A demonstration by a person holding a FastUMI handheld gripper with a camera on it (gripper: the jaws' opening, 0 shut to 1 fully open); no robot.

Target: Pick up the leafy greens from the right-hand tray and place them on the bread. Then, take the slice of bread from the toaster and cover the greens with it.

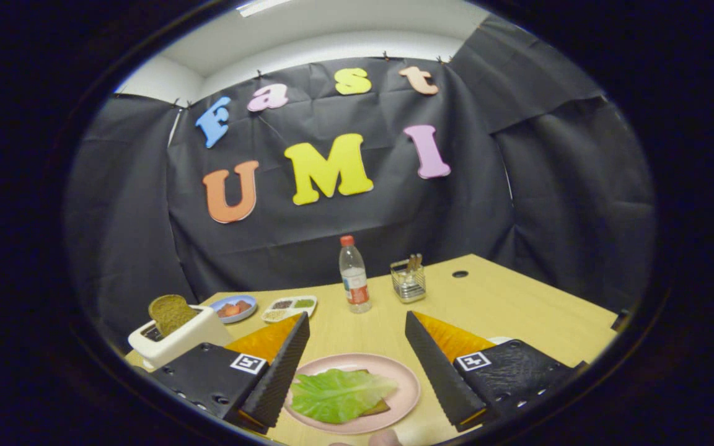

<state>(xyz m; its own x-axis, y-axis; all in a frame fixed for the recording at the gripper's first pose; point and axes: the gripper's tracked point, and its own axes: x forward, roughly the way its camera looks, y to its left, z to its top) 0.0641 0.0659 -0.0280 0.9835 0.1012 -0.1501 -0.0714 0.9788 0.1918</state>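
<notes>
Greens [339,394] lying flat on bread [377,407] on pink plate [404,384], long way pointing across between wide-apart, empty gripper [357,328] fingers, toaster [178,339] with bread slice [171,313] off to one side, bottle [354,275] beyond.

No word or number could be read on any object on the table. The bottle [354,279] carried a label band, too small to make out. The gripper [357,317] bore 2 square black-and-white marker tags [249,363], 1 behind each finger, showing coded patterns and no letters. Its fingers [282,365] stood wide apart, gripping nothing.
</notes>
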